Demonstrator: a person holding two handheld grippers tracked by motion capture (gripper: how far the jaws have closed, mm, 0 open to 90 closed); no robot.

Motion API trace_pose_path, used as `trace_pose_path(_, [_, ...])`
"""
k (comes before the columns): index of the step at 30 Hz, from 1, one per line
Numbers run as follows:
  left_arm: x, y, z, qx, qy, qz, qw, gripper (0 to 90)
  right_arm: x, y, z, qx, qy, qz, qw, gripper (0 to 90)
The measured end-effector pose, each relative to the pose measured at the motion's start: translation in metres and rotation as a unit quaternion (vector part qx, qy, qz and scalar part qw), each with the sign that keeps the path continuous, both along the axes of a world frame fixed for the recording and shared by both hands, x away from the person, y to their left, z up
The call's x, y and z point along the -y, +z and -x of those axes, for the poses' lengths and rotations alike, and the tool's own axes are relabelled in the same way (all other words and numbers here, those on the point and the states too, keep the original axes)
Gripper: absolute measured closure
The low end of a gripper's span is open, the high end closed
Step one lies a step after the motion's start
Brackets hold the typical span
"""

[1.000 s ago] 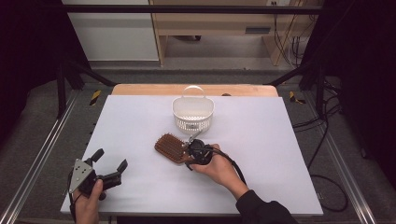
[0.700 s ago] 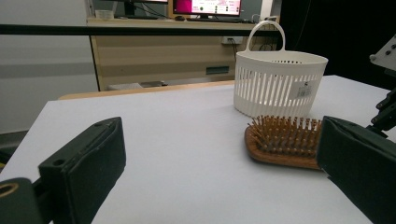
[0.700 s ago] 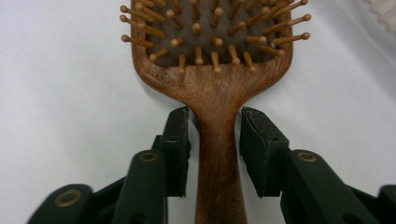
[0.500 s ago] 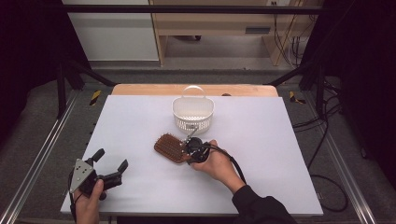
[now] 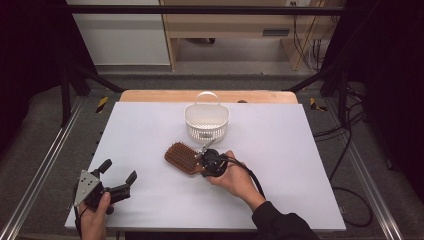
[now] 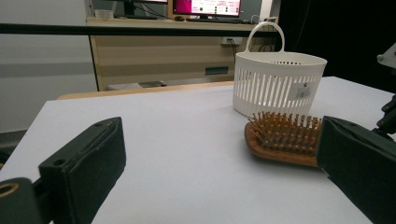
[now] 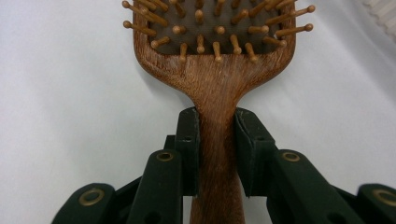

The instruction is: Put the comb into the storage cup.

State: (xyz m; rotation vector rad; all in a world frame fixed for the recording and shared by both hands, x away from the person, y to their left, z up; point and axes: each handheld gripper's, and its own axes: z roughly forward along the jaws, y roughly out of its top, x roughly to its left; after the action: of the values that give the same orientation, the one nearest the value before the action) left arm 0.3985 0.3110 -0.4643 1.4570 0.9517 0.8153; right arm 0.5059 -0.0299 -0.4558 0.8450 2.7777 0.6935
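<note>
Basket point(image 5: 206, 121) beside hairbrush point(image 5: 182, 157)

No text, brand, number or sign can be read here. The white basket point(image 6: 279, 84) bears a small pale sticker point(image 6: 299, 91) on its slatted wall, its print too small to make out. A monitor point(image 6: 206, 7) on the desk behind the table shows a pink screen with rows of writing, too blurred to read.

White table point(image 5: 300, 150): wooden hairbrush point(image 5: 181, 157) lying bristles up near centre; white slotted basket point(image 5: 206, 121) just behind it.
</note>
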Motion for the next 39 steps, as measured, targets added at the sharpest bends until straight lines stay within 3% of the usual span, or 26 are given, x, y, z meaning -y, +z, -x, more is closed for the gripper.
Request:
trace_pose_path(9, [0.003, 0.001, 0.0, -0.004, -0.005, 0.001, 1.0, 1.9, 0.022, 0.003, 0.015, 0.024, -0.005, -0.035, 0.9991, 72.9])
trace_pose_path(17, [0.018, 0.003, 0.004, -0.012, -0.032, -0.004, 0.9994, 2.0, 0.049, 0.008, 0.032, 0.059, -0.011, -0.086, 0.9944, 72.9])
trace_pose_path(21, [0.029, 0.005, 0.005, -0.02, -0.049, -0.003, 0.9986, 2.0, 0.056, 0.008, 0.038, 0.075, -0.017, -0.1, 0.9921, 72.9])
trace_pose_path(22, [0.033, 0.006, 0.005, -0.022, -0.054, -0.005, 0.9983, 1.9, 0.06, 0.009, 0.041, 0.082, -0.022, -0.113, 0.9899, 72.9])
trace_pose_path(28, [0.054, 0.019, 0.007, -0.023, -0.081, 0.004, 0.9964, 1.9, 0.074, 0.007, 0.051, 0.097, -0.031, -0.137, 0.9853, 72.9])
trace_pose_path(30, [0.061, 0.022, 0.006, -0.026, -0.091, 0.011, 0.9954, 2.0, 0.083, 0.005, 0.056, 0.108, -0.043, -0.16, 0.9804, 72.9])
trace_pose_path(33, [0.074, 0.03, 0.004, -0.028, -0.105, 0.016, 0.994, 2.0, 0.09, 0.005, 0.06, 0.114, -0.048, -0.171, 0.9776, 72.9])
trace_pose_path(36, [0.089, 0.04, 0.0, -0.03, -0.113, 0.009, 0.9931, 2.4, 0.099, 0.004, 0.066, 0.134, -0.055, -0.188, 0.9714, 72.9])
trace_pose_path(38, [0.098, 0.047, -0.004, -0.035, -0.121, 0.019, 0.9919, 2.5, 0.101, 0.004, 0.067, 0.138, -0.057, -0.192, 0.97, 72.8])
trace_pose_path(39, [0.103, 0.05, -0.006, -0.037, -0.122, 0.019, 0.9916, 2.6, 0.102, 0.005, 0.07, 0.145, -0.059, -0.198, 0.9675, 72.9])
